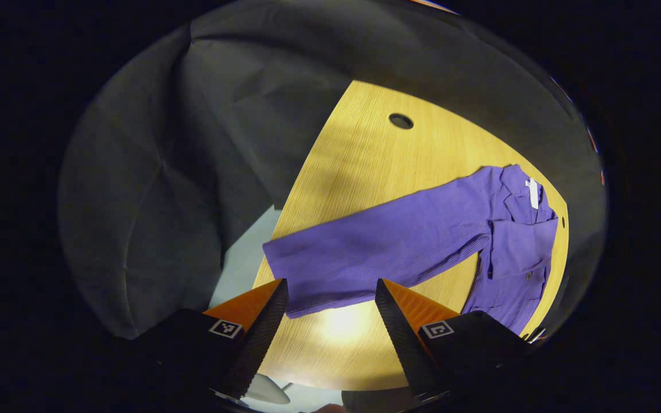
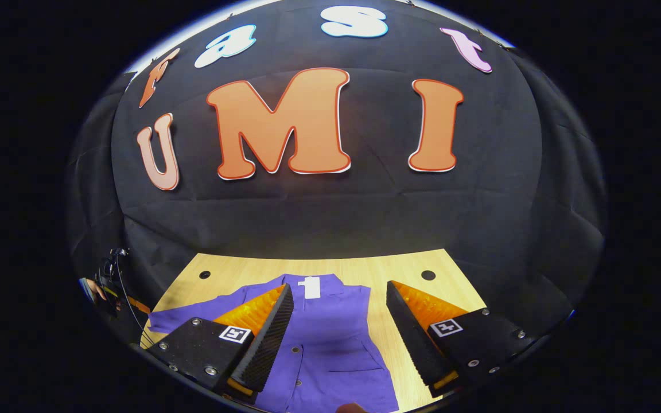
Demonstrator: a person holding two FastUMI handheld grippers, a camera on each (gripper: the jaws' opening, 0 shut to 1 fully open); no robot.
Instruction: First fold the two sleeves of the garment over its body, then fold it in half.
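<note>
Spread fingers of the left gripper (image 1: 330,312) sit closest in the left gripper view, holding nothing and hovering just over the cuff end of a purple button-up shirt (image 1: 422,241). That shirt lies flat on a pale wooden table (image 1: 365,149), its long sleeve (image 1: 376,252) stretched straight out from the body toward the table's edge, collar and white neck label (image 1: 532,193) at the far end.

In the right gripper view, the right gripper (image 2: 339,321) is likewise spread wide and empty, poised above the shirt's buttoned front (image 2: 330,344), near the collar label (image 2: 311,287).

By my reading, the task has barely begun: the outstretched sleeve is not yet folded over the body, and the halving fold is still to come (the other sleeve's state cannot be told).

Around the shirt, the table has small round holes (image 1: 400,121) and is enclosed by the booth's black cloth wall (image 2: 330,212).
</note>
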